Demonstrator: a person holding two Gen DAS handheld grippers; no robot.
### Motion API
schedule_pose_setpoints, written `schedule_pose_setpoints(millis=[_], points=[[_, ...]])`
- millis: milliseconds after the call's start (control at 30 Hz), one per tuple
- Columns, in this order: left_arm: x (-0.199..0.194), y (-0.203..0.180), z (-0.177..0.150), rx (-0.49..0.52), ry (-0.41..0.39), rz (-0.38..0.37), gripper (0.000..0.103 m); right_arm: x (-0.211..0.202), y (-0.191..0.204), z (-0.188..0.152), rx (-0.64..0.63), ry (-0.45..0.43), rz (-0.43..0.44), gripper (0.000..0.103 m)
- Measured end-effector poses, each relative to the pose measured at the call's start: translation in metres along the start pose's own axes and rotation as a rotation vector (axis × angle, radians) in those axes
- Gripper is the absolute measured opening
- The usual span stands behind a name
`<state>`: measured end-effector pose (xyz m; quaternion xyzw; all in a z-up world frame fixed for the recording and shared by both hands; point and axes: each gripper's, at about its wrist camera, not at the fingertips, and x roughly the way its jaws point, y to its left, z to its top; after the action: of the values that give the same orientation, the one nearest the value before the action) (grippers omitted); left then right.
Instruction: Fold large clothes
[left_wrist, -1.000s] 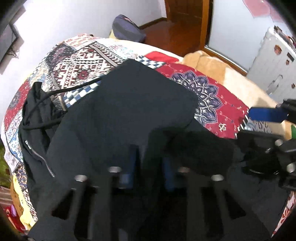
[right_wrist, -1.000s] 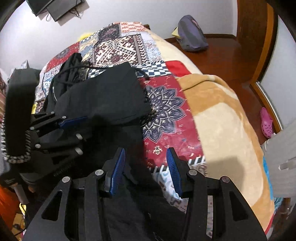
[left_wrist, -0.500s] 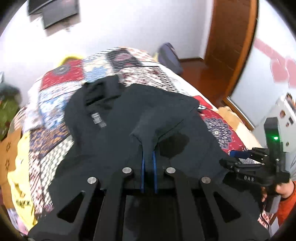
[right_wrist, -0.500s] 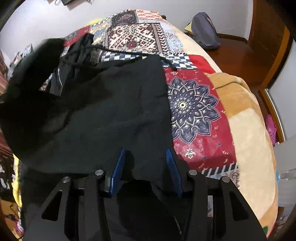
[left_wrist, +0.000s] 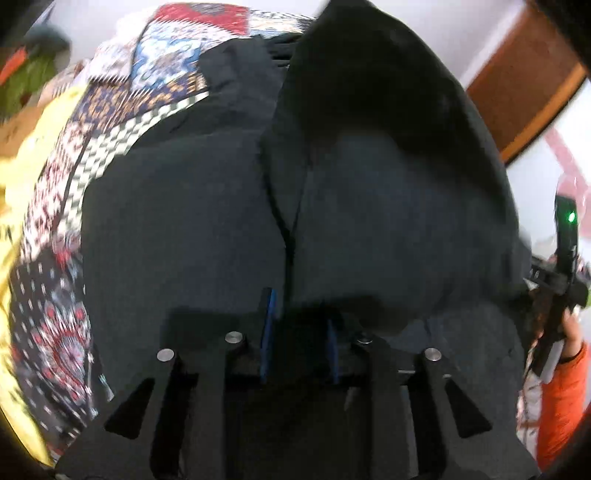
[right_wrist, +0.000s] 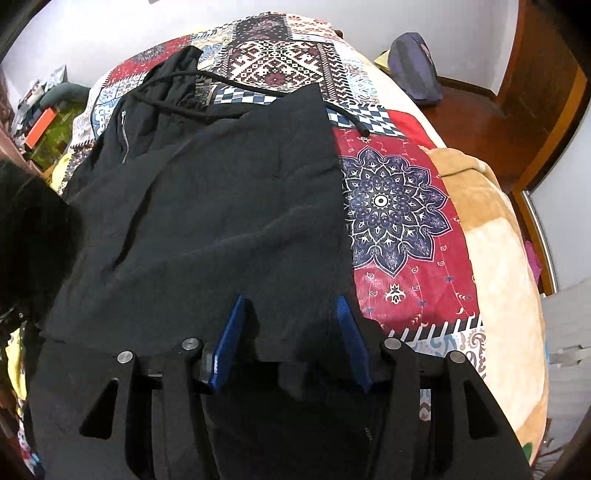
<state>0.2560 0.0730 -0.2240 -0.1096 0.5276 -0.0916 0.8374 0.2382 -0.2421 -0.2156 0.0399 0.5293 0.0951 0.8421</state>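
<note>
A large black hoodie (right_wrist: 207, 206) with a zipper and drawcords lies spread on a patchwork bedspread (right_wrist: 399, 206). In the left wrist view its black cloth (left_wrist: 369, 192) fills most of the frame, with one dark part lifted close to the camera. My left gripper (left_wrist: 299, 332) has its blue pads a little apart with black cloth between them; the view is blurred. My right gripper (right_wrist: 291, 332) is open, its blue pads either side of the hoodie's near edge. The right gripper also shows in the left wrist view (left_wrist: 561, 280), held by a hand in an orange sleeve.
A tan blanket (right_wrist: 491, 266) covers the bed's right side. A purple bag (right_wrist: 415, 70) lies on the wooden floor by the wall. Clutter and a green thing (right_wrist: 55, 136) sit beyond the bed's left edge. A wooden door (right_wrist: 543, 74) is at the right.
My left gripper has carried a fold of the hoodie up and over, and its pads have parted from shut. My right gripper has stayed open over the near edge.
</note>
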Motion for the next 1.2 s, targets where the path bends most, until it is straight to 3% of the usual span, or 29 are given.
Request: schedule_pose_setpoints(millis=[267, 633, 767, 800, 900, 1033, 1200], points=[[-0.021, 0.026, -0.020, -0.076, -0.045, -0.033, 0.035, -0.002, 0.006, -0.002, -0.006, 0.001, -0.032, 0.051], [-0.056, 0.080, -0.037, -0.168, -0.051, 0.018, 0.040, -0.011, 0.011, 0.000, -0.027, 0.018, -0.029, 0.051], [-0.071, 0.095, -0.039, -0.133, -0.062, 0.230, 0.040, -0.021, 0.015, 0.007, -0.039, 0.000, -0.014, 0.051], [-0.075, 0.099, -0.037, -0.117, -0.070, 0.270, 0.040, -0.025, 0.017, 0.010, -0.046, -0.014, -0.015, 0.051], [-0.080, 0.111, -0.025, -0.116, -0.063, 0.290, 0.040, -0.036, 0.025, 0.024, -0.068, -0.053, -0.011, 0.052], [-0.083, 0.107, 0.010, -0.086, -0.097, 0.274, 0.042, -0.047, 0.040, 0.049, -0.100, -0.116, 0.005, 0.056], [-0.077, 0.076, 0.063, -0.002, -0.140, 0.242, 0.045, -0.052, 0.067, 0.087, -0.145, -0.182, 0.038, 0.057]])
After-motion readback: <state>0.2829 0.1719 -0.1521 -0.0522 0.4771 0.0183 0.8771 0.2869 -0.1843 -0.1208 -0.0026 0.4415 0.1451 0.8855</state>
